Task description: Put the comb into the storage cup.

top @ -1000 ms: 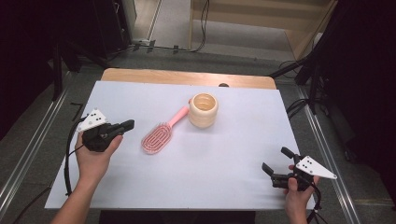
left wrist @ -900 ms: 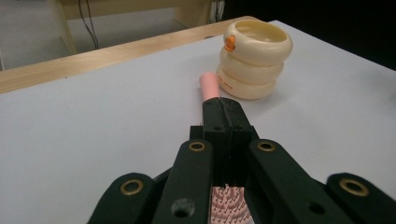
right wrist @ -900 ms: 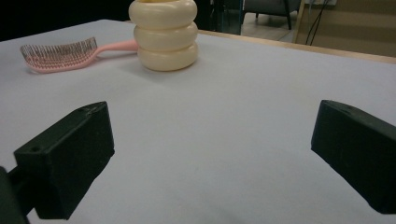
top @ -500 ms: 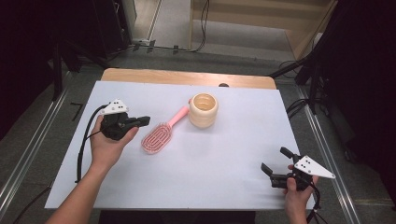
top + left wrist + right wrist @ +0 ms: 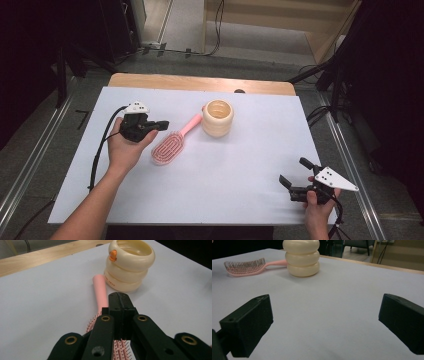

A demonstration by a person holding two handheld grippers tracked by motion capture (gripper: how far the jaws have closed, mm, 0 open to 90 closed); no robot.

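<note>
Just beside the pink brush, the closed left tool has moved nearer; right tool stays open.

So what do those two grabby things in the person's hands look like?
Each is a black gripper with two blocky black jaws. The left gripper has brass-coloured rivets on its black links, a white plate on top and a black cable trailing back. The right gripper carries a white three-cornered plate with small dark dots, and a cable too. The person's forearms are bare, with no sleeves showing.
</note>
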